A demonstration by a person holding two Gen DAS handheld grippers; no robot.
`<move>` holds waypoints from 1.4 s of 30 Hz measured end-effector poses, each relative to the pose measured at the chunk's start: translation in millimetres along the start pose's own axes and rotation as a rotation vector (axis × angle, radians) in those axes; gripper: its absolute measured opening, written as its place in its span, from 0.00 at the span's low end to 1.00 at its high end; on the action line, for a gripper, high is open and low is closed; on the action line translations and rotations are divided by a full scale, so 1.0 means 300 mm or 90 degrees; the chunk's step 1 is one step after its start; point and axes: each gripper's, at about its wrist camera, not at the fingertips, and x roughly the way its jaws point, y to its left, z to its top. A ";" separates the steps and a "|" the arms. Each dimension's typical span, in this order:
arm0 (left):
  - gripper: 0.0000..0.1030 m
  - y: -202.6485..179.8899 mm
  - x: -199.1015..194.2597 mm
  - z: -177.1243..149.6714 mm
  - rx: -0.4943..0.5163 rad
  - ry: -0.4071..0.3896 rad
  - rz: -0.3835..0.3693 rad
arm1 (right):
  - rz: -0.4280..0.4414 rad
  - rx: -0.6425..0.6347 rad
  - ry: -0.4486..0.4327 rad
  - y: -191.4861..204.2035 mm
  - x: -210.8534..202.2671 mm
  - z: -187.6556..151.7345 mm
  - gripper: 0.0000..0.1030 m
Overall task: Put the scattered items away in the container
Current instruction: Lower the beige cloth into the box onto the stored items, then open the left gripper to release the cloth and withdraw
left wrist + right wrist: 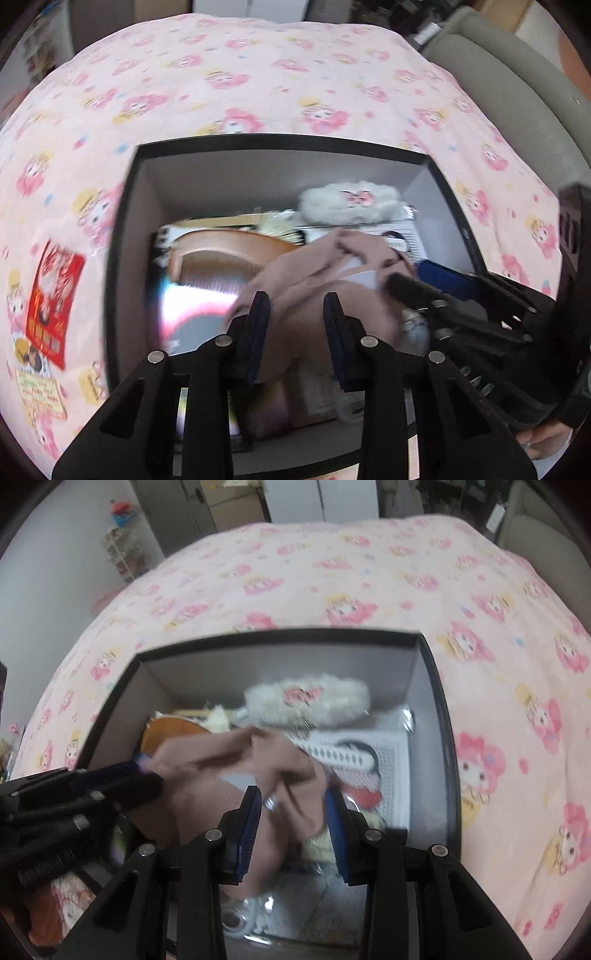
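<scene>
A black box with grey inner walls (122,229) (439,716) sits on the pink cartoon bedspread. Inside lie a fluffy white pouch (349,201) (308,698), a brown comb (218,254), a white brush pack (369,760) and other items. A tan cloth (314,291) (221,775) is draped over them. My left gripper (297,306) is open over the cloth, its fingers to either side of a fold. My right gripper (291,797) is open, fingers straddling the cloth. Each gripper shows at the side of the other's view.
A red snack packet (53,295) and a printed card (38,391) lie on the bedspread left of the box. A grey sofa (517,92) stands at the far right. A shelf with toys (122,550) stands by the far-left wall.
</scene>
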 end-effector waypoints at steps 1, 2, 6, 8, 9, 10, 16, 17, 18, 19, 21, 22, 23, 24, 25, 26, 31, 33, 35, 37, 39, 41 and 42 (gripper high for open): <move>0.26 -0.016 0.025 0.008 0.002 0.009 0.002 | 0.004 -0.004 0.007 0.005 0.011 0.001 0.31; 0.26 -0.017 0.032 0.008 0.003 0.020 0.007 | -0.001 -0.007 0.017 0.007 0.027 0.001 0.31; 0.26 0.009 0.078 -0.008 -0.001 0.073 0.017 | -0.017 -0.002 0.039 -0.009 0.063 -0.008 0.31; 0.26 0.018 0.096 -0.012 -0.006 0.090 0.037 | -0.010 0.010 0.048 -0.018 0.061 -0.004 0.31; 0.26 0.024 0.101 -0.009 -0.010 0.095 0.044 | -0.009 0.015 0.053 -0.019 0.063 -0.002 0.31; 0.26 0.031 0.100 -0.006 -0.016 0.098 0.052 | -0.009 0.017 0.055 -0.018 0.064 0.000 0.31; 0.26 0.040 0.010 -0.014 -0.041 0.037 0.011 | -0.023 0.019 0.035 -0.008 0.024 -0.003 0.31; 0.26 0.035 -0.005 -0.020 -0.041 0.027 -0.004 | -0.027 0.018 0.028 -0.007 0.013 -0.004 0.31; 0.26 0.033 -0.003 -0.024 -0.039 0.025 -0.013 | -0.030 0.018 0.024 -0.006 0.006 -0.004 0.31; 0.27 0.032 0.006 -0.028 -0.038 0.031 -0.017 | -0.032 0.016 0.025 -0.004 0.005 -0.002 0.31; 0.27 0.027 0.042 -0.026 -0.044 0.055 0.001 | -0.035 0.013 0.035 0.000 0.017 -0.004 0.31; 0.27 0.031 0.065 -0.029 -0.048 0.074 0.014 | -0.036 0.013 0.045 0.000 0.029 -0.007 0.31; 0.26 0.038 0.086 -0.035 -0.055 0.089 0.022 | -0.037 0.013 0.056 -0.004 0.041 -0.012 0.32; 0.26 0.045 0.094 -0.037 -0.062 0.093 0.022 | -0.035 0.014 0.059 -0.008 0.049 -0.014 0.32; 0.26 0.051 0.087 -0.031 -0.065 0.091 0.019 | -0.032 0.014 0.057 -0.015 0.046 -0.015 0.33; 0.27 0.053 0.082 -0.029 -0.068 0.091 0.014 | -0.030 0.014 0.057 -0.021 0.040 -0.015 0.33; 0.28 0.061 0.032 -0.040 -0.081 0.063 -0.023 | -0.004 0.044 0.056 -0.040 0.024 -0.009 0.34; 0.29 0.053 -0.015 -0.049 -0.076 0.029 -0.030 | -0.012 0.047 0.037 -0.040 -0.009 -0.012 0.34; 0.33 0.040 -0.068 -0.057 -0.073 -0.003 -0.034 | -0.015 0.044 0.009 -0.031 -0.057 -0.021 0.34; 0.36 0.028 -0.122 -0.061 -0.063 -0.028 -0.045 | -0.013 0.042 -0.014 -0.019 -0.111 -0.033 0.35; 0.39 0.009 -0.176 -0.071 -0.047 -0.049 -0.046 | -0.013 0.039 -0.038 -0.006 -0.169 -0.046 0.38; 0.42 -0.011 -0.201 -0.060 -0.029 -0.066 -0.044 | -0.020 0.033 -0.059 0.008 -0.207 -0.050 0.40; 0.43 -0.024 -0.222 -0.063 -0.018 -0.074 -0.044 | -0.026 0.030 -0.069 0.018 -0.223 -0.051 0.41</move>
